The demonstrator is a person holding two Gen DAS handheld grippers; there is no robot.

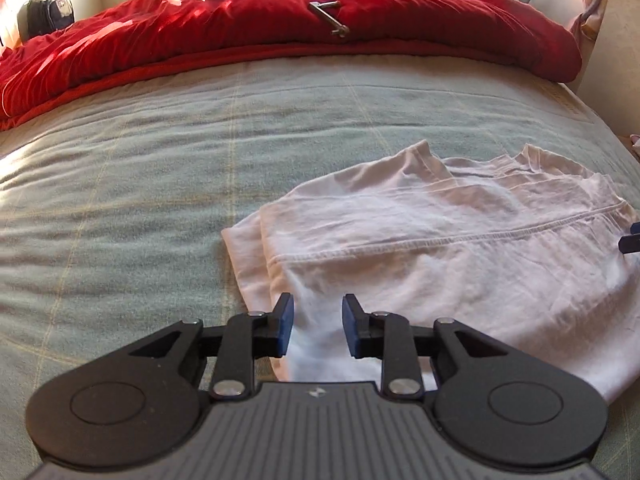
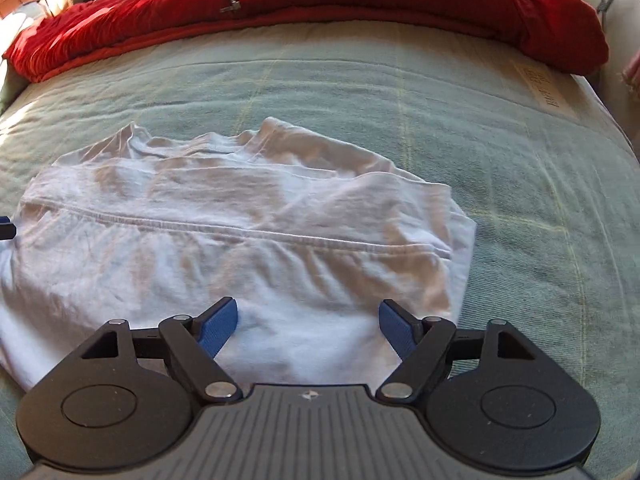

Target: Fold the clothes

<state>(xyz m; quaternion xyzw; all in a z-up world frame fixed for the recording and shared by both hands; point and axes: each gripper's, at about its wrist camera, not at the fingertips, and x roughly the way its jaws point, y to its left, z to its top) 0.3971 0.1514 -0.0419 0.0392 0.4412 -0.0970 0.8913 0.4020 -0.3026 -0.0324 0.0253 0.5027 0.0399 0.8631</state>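
A white garment (image 1: 440, 248) lies partly folded on the pale green blanket (image 1: 140, 200), with a stitched hem running across its top layer. My left gripper (image 1: 318, 320) is open and empty, just above the garment's near left corner. In the right wrist view the same garment (image 2: 240, 240) fills the middle. My right gripper (image 2: 308, 320) is wide open and empty over the garment's near edge. A tip of the right gripper shows at the right edge of the left wrist view (image 1: 632, 240), and a tip of the left gripper at the left edge of the right wrist view (image 2: 6, 228).
A red duvet (image 1: 280, 28) is bunched along the far side of the bed, with a metal crank-like tool (image 1: 330, 18) on it. A dark backpack (image 1: 48, 12) stands at the far left. The bed's right edge (image 2: 600, 120) drops off.
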